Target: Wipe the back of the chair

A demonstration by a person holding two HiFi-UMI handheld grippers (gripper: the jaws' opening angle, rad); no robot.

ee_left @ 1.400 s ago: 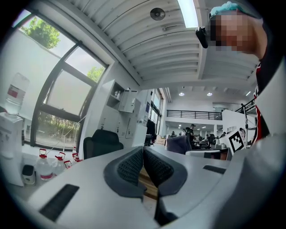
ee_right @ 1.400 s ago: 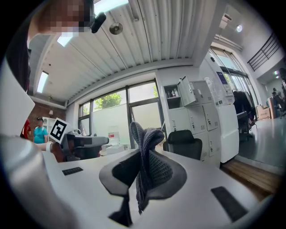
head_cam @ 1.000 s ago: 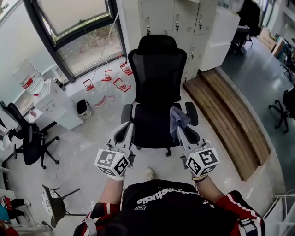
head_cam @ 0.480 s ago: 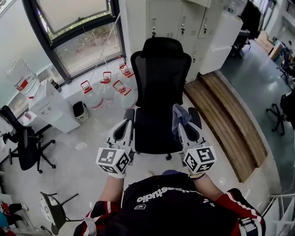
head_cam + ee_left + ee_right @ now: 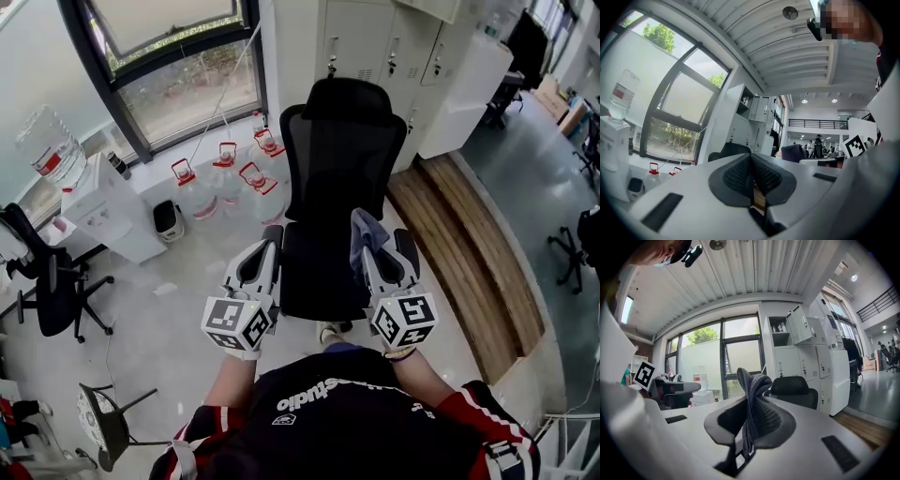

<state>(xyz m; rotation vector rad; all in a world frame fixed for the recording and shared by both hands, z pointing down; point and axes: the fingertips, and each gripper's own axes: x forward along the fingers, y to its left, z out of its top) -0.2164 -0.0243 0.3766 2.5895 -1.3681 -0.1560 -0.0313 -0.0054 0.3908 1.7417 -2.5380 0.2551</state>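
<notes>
Right gripper (image 5: 367, 251) is clamping a grey cloth (image 5: 362, 232) short of the upper-centre chair back (image 5: 345, 150) (left gripper (image 5: 267, 249) jaws together, empty), wiping contact apparently awaiting a forward reach.

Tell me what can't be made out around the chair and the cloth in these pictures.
- Rear face of the chair back: head view, turned away behind the backrest itself.
- Base of the chair: head view, mostly hidden under the seat and the grippers.
- Lower end of the cloth: right gripper view, buried between the pads of the right gripper.
- Most of the chair: left gripper view, blocked by the body of the left gripper; only its top shows.
</notes>
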